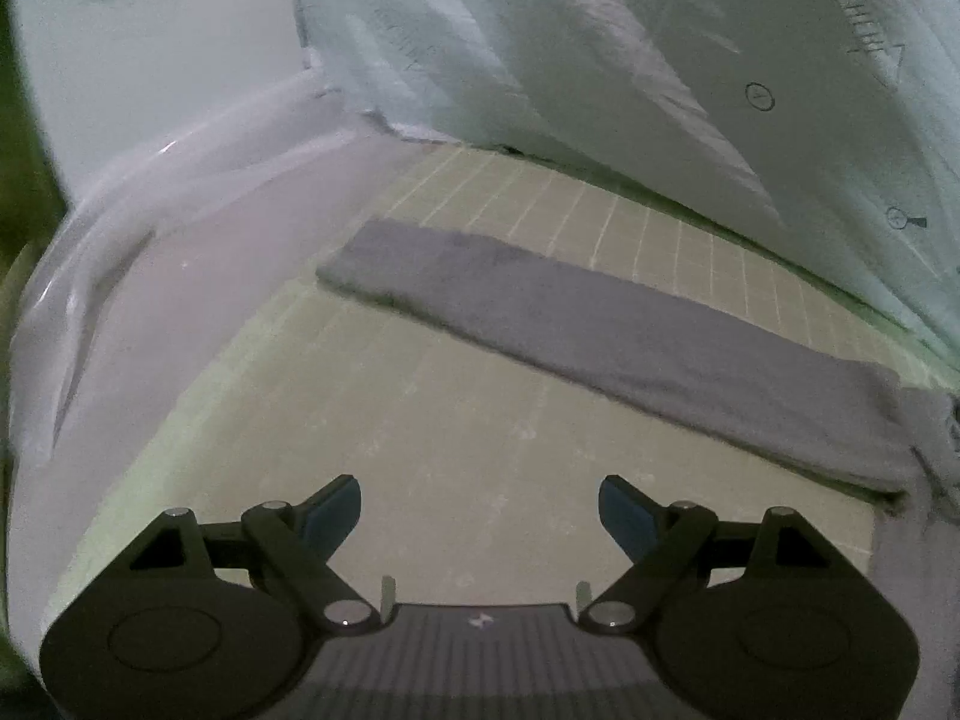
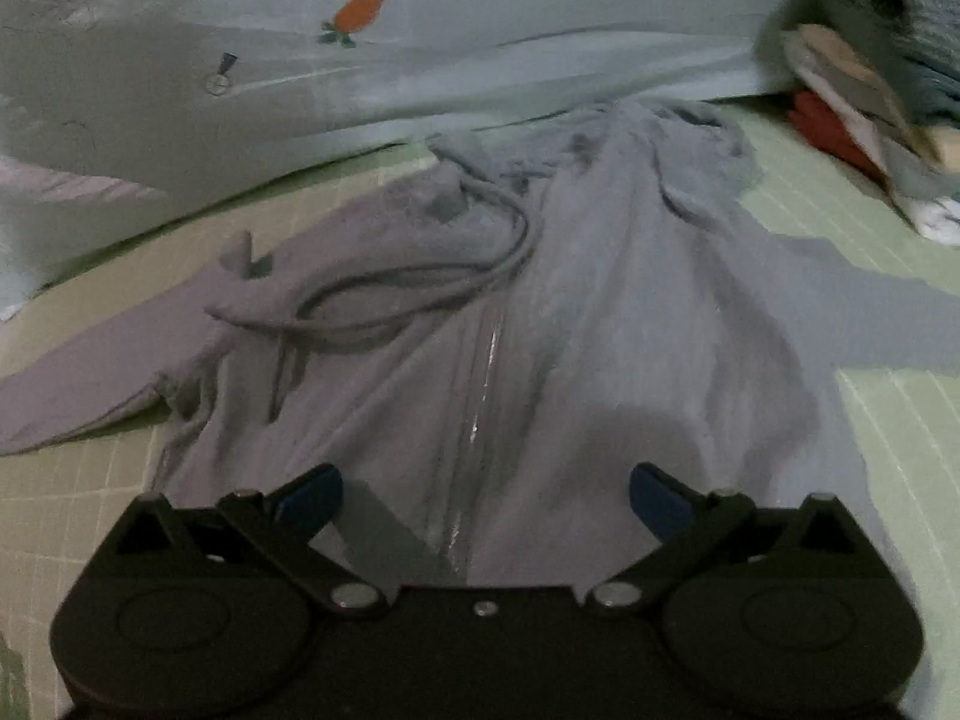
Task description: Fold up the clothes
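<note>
A grey zip-up hoodie (image 2: pixel 540 324) lies spread front-up on a green checked mat (image 2: pixel 888 438). Its zipper (image 2: pixel 480 396) runs up the middle and its drawstrings (image 2: pixel 420 294) loop across the left chest. One sleeve (image 1: pixel 600 318) stretches flat across the mat in the left wrist view. My right gripper (image 2: pixel 486 498) hovers open over the hoodie's lower hem with nothing between its fingers. My left gripper (image 1: pixel 480 516) stands open above bare mat (image 1: pixel 456 420), short of the sleeve and apart from it.
A pale bedsheet with a carrot print (image 2: pixel 360 9) rises behind the mat. A heap of mixed clothes (image 2: pixel 870 90) lies at the far right. A smooth pale wall or panel (image 1: pixel 150 228) borders the mat on the left.
</note>
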A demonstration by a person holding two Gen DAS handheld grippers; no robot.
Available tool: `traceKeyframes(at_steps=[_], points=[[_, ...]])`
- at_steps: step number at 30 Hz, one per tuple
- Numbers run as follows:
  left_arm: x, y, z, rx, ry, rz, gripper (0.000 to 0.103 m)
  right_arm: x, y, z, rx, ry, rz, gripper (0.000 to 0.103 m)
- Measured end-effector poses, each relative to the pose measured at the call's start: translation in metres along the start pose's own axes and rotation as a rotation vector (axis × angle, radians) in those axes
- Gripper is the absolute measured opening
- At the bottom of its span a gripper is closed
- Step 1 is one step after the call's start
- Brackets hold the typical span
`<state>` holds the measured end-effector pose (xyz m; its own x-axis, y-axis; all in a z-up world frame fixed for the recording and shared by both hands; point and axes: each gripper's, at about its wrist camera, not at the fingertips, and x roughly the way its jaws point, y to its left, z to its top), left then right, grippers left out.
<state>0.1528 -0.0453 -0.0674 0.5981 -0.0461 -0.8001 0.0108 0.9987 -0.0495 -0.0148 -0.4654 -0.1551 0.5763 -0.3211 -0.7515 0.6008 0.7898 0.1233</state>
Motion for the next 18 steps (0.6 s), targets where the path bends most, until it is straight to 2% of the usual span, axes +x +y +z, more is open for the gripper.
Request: traceKeyframes(at_steps=[3, 8, 13, 15, 17, 18], points=[[0.027, 0.015, 0.024, 0.051, -0.005, 0.012, 0.087, 0.002, 0.010, -0.005, 0.033, 0.010, -0.060, 0.103], [0.079, 0.041, 0.063, 0.010, 0.016, 0.001, 0.087, 0.010, 0.022, -0.005, 0.072, 0.042, -0.156, 0.103], [0.119, 0.055, 0.087, -0.021, 0.014, 0.000, 0.086, 0.020, 0.033, -0.002, 0.095, 0.077, -0.237, 0.103], [0.132, 0.058, 0.093, -0.025, 0.019, -0.012, 0.081, 0.023, 0.037, 0.000, 0.099, 0.086, -0.260, 0.103], [0.143, 0.059, 0.098, -0.010, 0.032, -0.020, 0.062, 0.026, 0.042, 0.003, 0.112, 0.087, -0.269, 0.103], [0.148, 0.058, 0.099, 0.004, 0.037, -0.017, 0.058, 0.028, 0.045, 0.003, 0.115, 0.086, -0.274, 0.103]])
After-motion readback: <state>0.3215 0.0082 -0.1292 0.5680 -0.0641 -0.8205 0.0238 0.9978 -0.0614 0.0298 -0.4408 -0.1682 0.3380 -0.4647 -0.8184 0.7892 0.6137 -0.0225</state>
